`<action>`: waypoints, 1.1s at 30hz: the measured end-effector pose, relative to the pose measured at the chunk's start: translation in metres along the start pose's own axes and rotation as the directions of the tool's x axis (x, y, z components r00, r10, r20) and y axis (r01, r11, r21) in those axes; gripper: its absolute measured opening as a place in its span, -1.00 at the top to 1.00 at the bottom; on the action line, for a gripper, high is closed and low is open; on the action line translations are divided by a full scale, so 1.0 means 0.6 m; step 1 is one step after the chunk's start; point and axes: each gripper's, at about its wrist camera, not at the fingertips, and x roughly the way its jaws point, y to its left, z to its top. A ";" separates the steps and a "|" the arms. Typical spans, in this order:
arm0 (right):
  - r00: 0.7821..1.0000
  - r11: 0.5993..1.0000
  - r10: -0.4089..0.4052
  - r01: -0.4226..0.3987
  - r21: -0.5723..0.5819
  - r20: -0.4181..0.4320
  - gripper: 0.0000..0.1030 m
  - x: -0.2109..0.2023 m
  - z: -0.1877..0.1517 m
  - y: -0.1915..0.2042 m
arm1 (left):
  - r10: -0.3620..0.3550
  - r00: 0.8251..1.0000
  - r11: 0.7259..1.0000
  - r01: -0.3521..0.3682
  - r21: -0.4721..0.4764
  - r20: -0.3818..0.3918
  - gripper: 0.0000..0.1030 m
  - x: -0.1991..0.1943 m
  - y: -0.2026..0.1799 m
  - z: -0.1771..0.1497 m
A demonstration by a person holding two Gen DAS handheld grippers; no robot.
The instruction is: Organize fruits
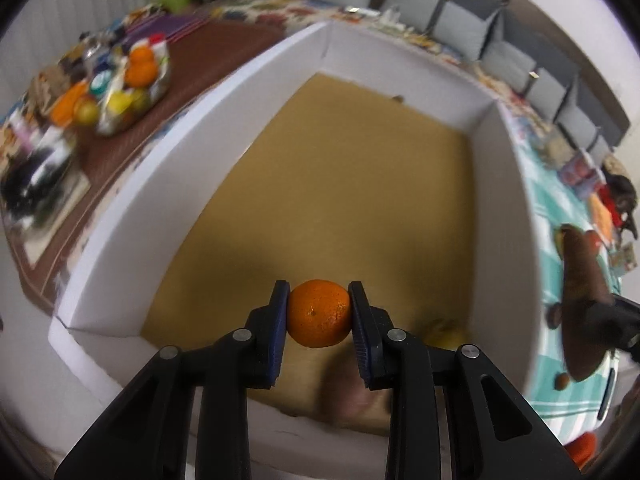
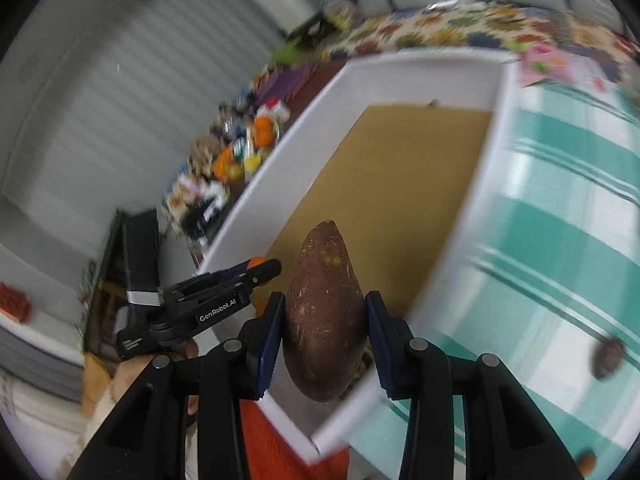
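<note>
My left gripper (image 1: pixel 319 312) is shut on a small orange (image 1: pixel 319 314) and holds it above the near end of a white box (image 1: pixel 132 208) with a tan cardboard floor. My right gripper (image 2: pixel 325 320) is shut on a long brown sweet-potato-like fruit (image 2: pixel 324 312) over the box's near corner (image 2: pixel 280 152). The left gripper also shows in the right wrist view (image 2: pixel 256 274), with the orange between its fingers. The brown fruit shows at the right edge of the left wrist view (image 1: pixel 582 304). A yellowish fruit (image 1: pixel 446 332) lies blurred inside the box behind my right finger.
A pile of oranges and yellow fruits in a clear bag (image 1: pixel 128 88) lies on the brown mat left of the box. A teal-striped cloth (image 2: pixel 560 240) lies to the right with a small dark fruit (image 2: pixel 608 358) on it. Grey cushions (image 1: pixel 460 20) line the back.
</note>
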 end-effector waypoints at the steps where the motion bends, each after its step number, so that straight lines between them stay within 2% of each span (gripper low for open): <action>1: 1.000 1.000 -0.018 0.018 -0.017 -0.013 0.21 0.010 -0.009 0.008 | 0.006 1.000 1.000 -0.006 -0.004 -0.009 0.42 0.006 0.005 -0.001; 5: 0.994 0.994 -0.088 0.084 -0.063 -0.062 0.20 0.079 -0.010 0.025 | 0.036 0.999 0.999 -0.036 0.002 -0.017 0.30 0.016 0.005 -0.009; 7: 0.993 0.994 -0.097 0.094 -0.055 -0.069 0.19 0.096 -0.013 0.025 | 0.053 0.999 0.999 -0.053 0.013 -0.003 -0.07 0.011 -0.002 -0.014; 9: 0.996 0.996 -0.083 0.081 -0.036 -0.043 0.07 0.082 -0.017 0.018 | 0.052 0.998 0.999 -0.052 0.009 0.029 -0.21 -0.004 -0.005 -0.013; 10: 0.996 0.996 -0.080 0.080 -0.029 -0.024 -0.11 0.070 -0.015 0.017 | 0.044 0.998 0.999 -0.045 0.008 0.050 -0.22 -0.016 -0.008 -0.011; 11: 0.997 0.997 -0.077 0.077 -0.026 0.009 -0.25 0.050 -0.012 0.014 | 0.037 0.996 0.999 -0.037 0.009 0.077 -0.23 -0.032 -0.014 -0.009; 15: 0.984 0.991 -0.101 0.113 -0.074 0.150 -0.50 -0.062 0.000 0.006 | -0.008 0.982 0.999 0.001 0.038 0.188 -0.50 -0.101 -0.057 -0.002; 17: 0.965 0.983 -0.136 0.159 -0.087 0.224 -0.76 -0.132 -0.005 -0.012 | -0.061 0.970 0.996 0.046 0.070 0.234 -0.57 -0.137 -0.096 -0.006; 18: 0.953 0.979 -0.158 0.186 -0.088 0.260 -0.80 -0.166 -0.011 -0.024 | -0.096 0.963 0.993 0.074 0.096 0.252 -0.59 -0.155 -0.123 -0.012; 20: 0.921 0.963 -0.221 0.258 -0.077 0.321 -0.91 -0.232 -0.034 -0.058 | -0.159 0.949 0.982 0.123 0.146 0.272 -0.60 -0.176 -0.171 -0.024; 22: 0.876 0.934 -0.312 0.353 -0.049 0.367 -0.97 -0.292 -0.071 -0.102 | -0.227 0.935 0.964 0.176 0.202 0.271 -0.63 -0.187 -0.226 -0.046; 23: 0.853 0.916 -0.361 0.399 -0.026 0.378 -0.97 -0.316 -0.094 -0.129 | -0.251 0.931 0.956 0.195 0.219 0.264 -0.64 -0.189 -0.248 -0.057; 26: 0.807 0.875 -0.468 0.480 0.060 0.361 -0.98 -0.355 -0.160 -0.212 | -0.322 0.923 0.927 0.262 0.270 0.212 -0.64 -0.171 -0.319 -0.102; 28: 0.783 0.845 -0.531 0.519 0.130 0.325 -0.98 -0.368 -0.229 -0.276 | -0.328 0.929 0.917 0.269 0.294 0.171 -0.64 -0.139 -0.359 -0.139; 32: 0.746 0.768 -0.633 0.573 0.285 0.207 -0.97 -0.340 -0.386 -0.391 | -0.266 0.960 0.913 0.223 0.340 0.084 -0.64 -0.036 -0.418 -0.222; 33: 0.740 0.757 -0.644 0.576 0.310 0.196 -0.97 -0.334 -0.412 -0.402 | -0.252 0.965 0.912 0.215 0.349 0.066 -0.63 -0.014 -0.425 -0.239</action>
